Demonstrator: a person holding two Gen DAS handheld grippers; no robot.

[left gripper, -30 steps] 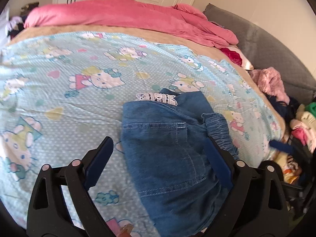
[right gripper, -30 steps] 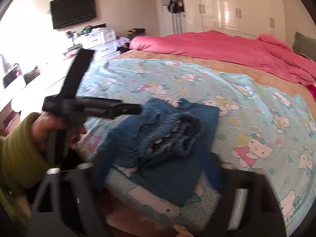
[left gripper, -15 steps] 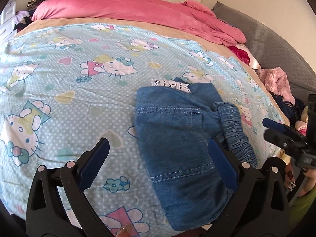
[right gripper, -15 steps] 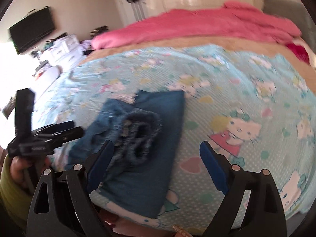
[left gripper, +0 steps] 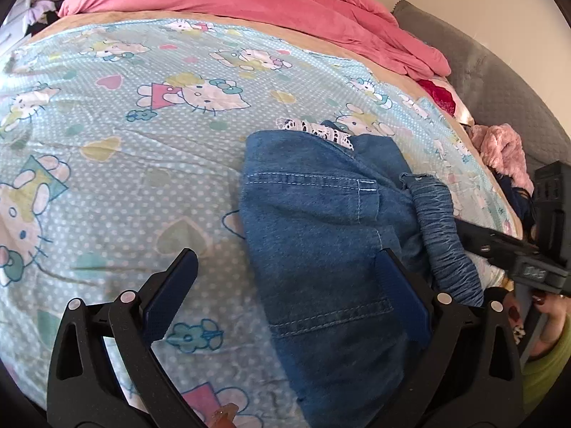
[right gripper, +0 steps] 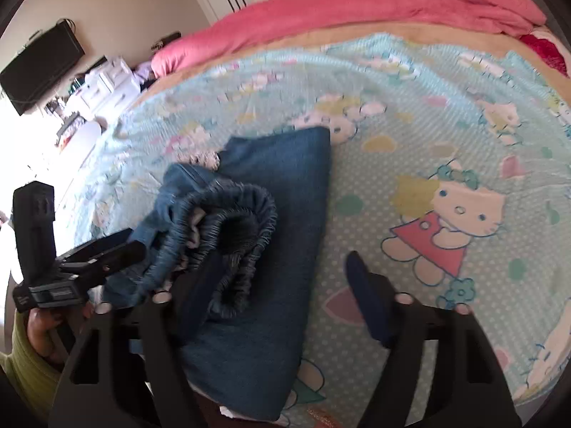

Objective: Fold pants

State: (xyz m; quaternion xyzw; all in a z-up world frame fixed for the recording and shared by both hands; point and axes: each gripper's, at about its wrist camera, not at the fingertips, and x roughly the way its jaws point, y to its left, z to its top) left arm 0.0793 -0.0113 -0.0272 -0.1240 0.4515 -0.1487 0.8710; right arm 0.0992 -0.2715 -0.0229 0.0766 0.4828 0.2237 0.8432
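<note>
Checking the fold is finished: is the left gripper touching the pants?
Cannot tell. In the left wrist view the left gripper is open, with one finger overlapping the pants; contact or hovering isn't plain.

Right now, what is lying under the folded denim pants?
The denim pants lie on the light-blue cartoon-cat sheet near the bed's edge. White lace trim peeks out at their far end. What the denim covers cannot be seen. Both tools are open and hold nothing.
</note>
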